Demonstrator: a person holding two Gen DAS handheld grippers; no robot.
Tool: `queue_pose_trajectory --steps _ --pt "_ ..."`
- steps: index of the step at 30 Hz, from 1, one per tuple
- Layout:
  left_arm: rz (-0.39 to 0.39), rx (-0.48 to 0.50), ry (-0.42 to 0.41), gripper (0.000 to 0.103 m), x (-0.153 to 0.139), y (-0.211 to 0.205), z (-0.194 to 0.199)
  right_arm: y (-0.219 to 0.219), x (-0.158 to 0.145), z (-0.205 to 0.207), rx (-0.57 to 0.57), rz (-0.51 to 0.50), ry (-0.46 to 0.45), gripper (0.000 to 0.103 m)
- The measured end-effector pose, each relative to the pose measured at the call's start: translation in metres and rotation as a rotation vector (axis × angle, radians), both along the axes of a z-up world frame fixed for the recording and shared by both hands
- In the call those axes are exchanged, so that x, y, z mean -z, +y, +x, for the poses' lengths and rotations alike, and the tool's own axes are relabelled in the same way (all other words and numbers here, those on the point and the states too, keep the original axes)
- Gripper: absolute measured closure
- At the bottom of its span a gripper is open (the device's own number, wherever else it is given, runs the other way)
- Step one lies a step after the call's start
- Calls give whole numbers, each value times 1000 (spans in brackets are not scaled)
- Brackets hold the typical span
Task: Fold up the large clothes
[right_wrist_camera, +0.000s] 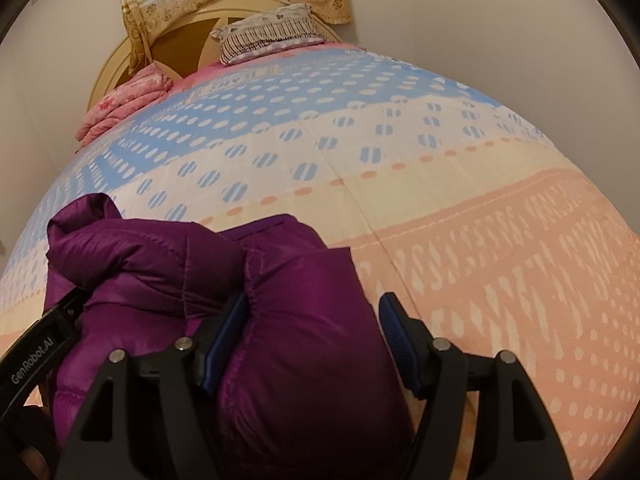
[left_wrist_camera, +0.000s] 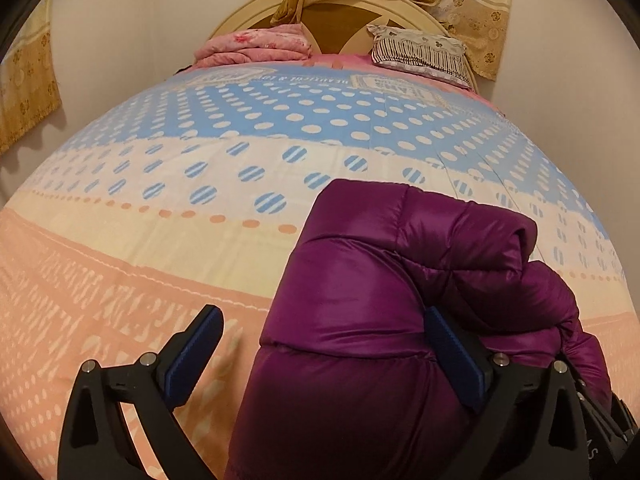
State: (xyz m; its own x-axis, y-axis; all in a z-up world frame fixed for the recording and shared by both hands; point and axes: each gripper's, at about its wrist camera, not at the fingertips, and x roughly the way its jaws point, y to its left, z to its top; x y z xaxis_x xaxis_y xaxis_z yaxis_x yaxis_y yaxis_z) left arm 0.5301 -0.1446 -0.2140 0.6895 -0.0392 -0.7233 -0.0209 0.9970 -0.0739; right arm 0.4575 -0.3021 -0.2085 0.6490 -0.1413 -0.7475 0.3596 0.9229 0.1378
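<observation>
A shiny purple puffer jacket (left_wrist_camera: 360,280) lies bunched and folded on the patterned bedspread (left_wrist_camera: 160,240). My left gripper (left_wrist_camera: 320,320) straddles its left bulge. The right pad (left_wrist_camera: 452,352) rests against the fabric, while the left pad (left_wrist_camera: 192,356) stands clear over the pink cover, so the gripper is open. In the right wrist view the jacket (right_wrist_camera: 300,280) sits between the fingers of my right gripper (right_wrist_camera: 314,304). The left pad (right_wrist_camera: 224,340) touches a seam fold and the right pad (right_wrist_camera: 394,332) stands just off the jacket's edge, so this gripper is open too.
The bedspread (right_wrist_camera: 480,240) stretches away in pink, cream and blue dotted bands. At the head of the bed lie a striped pillow (left_wrist_camera: 420,52) and a folded pink blanket (left_wrist_camera: 256,46) against a round headboard (left_wrist_camera: 240,20). Gold curtains (left_wrist_camera: 472,0) hang behind. Walls flank both sides.
</observation>
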Motion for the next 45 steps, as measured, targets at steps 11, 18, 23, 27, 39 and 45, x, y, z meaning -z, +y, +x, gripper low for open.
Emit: queue_pose_trajectory --steps 11,18,23,27,39,45 --pt "17 5 17 1 6 -3 3 -1 7 3 -6 13 26 34" --pt "19 6 22 1 8 -2 4 0 9 5 -8 5 43 34" --pt "16 8 30 1 9 -2 5 2 11 8 -10 -9 60 32" --pt "15 8 36 1 10 -3 6 3 13 10 -10 -16 72 31" --pt "18 10 48 1 12 -4 8 3 13 10 -11 -15 77 30" --pt "-31 21 78 1 15 0 13 2 14 11 -10 -8 79 30"
